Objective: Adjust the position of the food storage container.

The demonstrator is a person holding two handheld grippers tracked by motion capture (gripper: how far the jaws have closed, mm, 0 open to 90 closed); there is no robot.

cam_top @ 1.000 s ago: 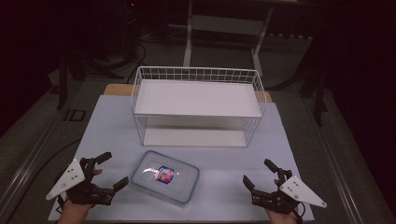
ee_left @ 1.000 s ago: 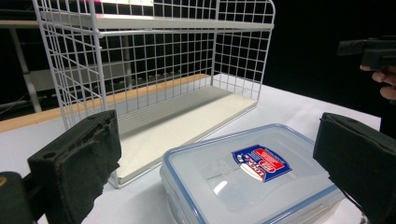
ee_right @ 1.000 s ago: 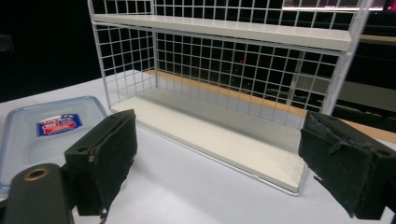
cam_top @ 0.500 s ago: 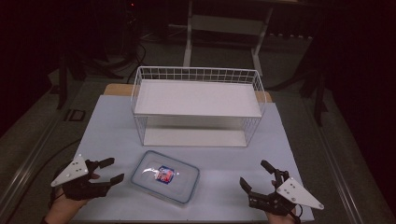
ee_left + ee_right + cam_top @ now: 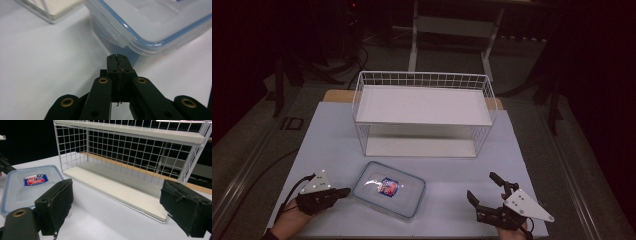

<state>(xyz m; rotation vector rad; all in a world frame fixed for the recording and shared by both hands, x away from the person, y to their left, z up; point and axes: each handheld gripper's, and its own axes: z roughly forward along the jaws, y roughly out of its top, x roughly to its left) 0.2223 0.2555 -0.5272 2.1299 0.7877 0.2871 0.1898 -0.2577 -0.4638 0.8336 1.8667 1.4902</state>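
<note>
i have the lidded plastic box (image 5: 388,189) as my marker, lying flat on the pale table (image 5: 327,135) just in front of the white wire rack (image 5: 422,112). my left gripper (image 5: 343,192) sits right at the box's left edge, jaws pressed together with nothing between them, tips just short of the rim. my right gripper (image 5: 484,187) is well off to the box's right, jaws spread wide. between box and right gripper the tabletop is bare. the rack's lower shelf (image 5: 117,188) faces the open jaws.
</note>
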